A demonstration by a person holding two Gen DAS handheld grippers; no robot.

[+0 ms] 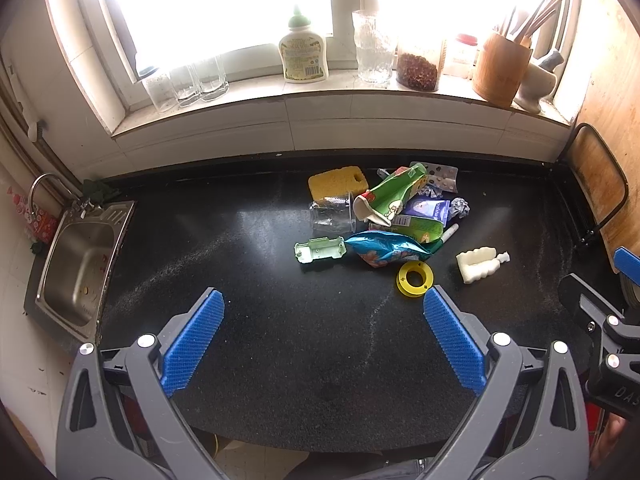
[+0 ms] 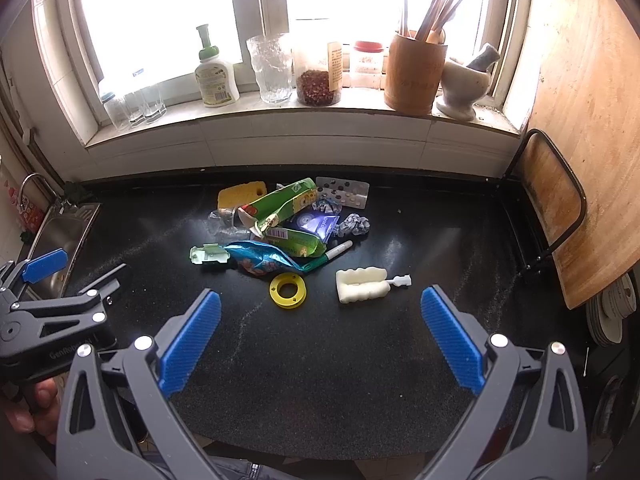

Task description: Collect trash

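Observation:
A pile of trash lies on the black counter [image 1: 280,340]: a yellow sponge [image 1: 338,183], a clear plastic cup [image 1: 332,213] on its side, green cartons [image 1: 394,196], a blue snack bag [image 1: 386,249], a pale green plastic part [image 1: 320,251], a yellow ring spool [image 1: 415,279], a white foam brush head [image 1: 480,263], a marker [image 1: 448,236], crumpled foil [image 1: 459,207] and a pill blister [image 1: 440,178]. My left gripper [image 1: 323,312] is open and empty, short of the pile. My right gripper [image 2: 320,312] is open and empty, just short of the spool [image 2: 288,290] and foam brush head [image 2: 362,284].
A steel sink [image 1: 78,264] is set in the counter at the left. The windowsill holds glasses [image 1: 188,80], a soap bottle [image 1: 303,52], jars [image 1: 418,66], a wooden utensil holder [image 1: 502,68] and a mortar [image 1: 536,80]. Cutting boards [image 2: 580,120] lean at the right.

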